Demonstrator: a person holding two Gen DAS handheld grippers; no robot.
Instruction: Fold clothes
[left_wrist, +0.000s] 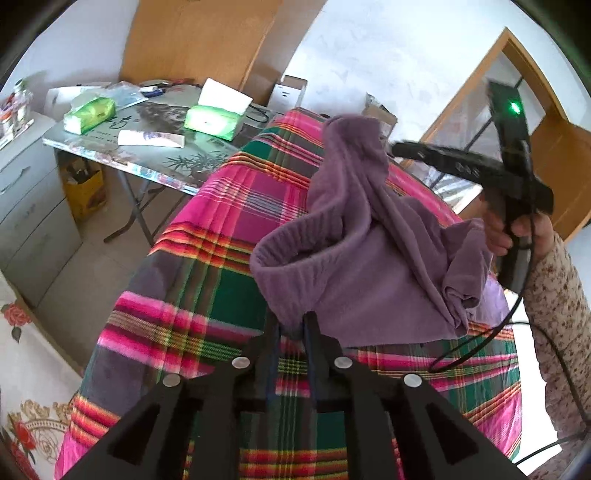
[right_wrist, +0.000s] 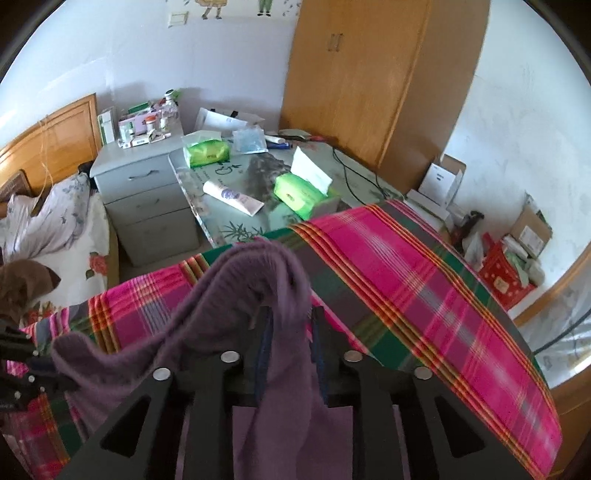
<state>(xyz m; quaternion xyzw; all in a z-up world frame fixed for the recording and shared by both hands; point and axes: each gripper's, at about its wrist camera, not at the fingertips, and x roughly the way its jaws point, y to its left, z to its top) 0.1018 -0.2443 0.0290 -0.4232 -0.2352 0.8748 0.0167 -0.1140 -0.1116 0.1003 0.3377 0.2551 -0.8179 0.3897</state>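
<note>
Plaid bedcover (left_wrist: 229, 236) is serving as the work surface; the purple garment (left_wrist: 354, 251) is being held bunched above it, unfolded. At 6 o'clock in each wrist view, cloth is being pinched by the left gripper (left_wrist: 291, 325) and the right gripper (right_wrist: 291, 325), so folding is judged barely begun.

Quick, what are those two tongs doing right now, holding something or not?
Left tongs: slightly apart at the hem of the purple garment; grip cannot be told.
Right tongs: closed on the purple garment, which fills their gap.
</note>
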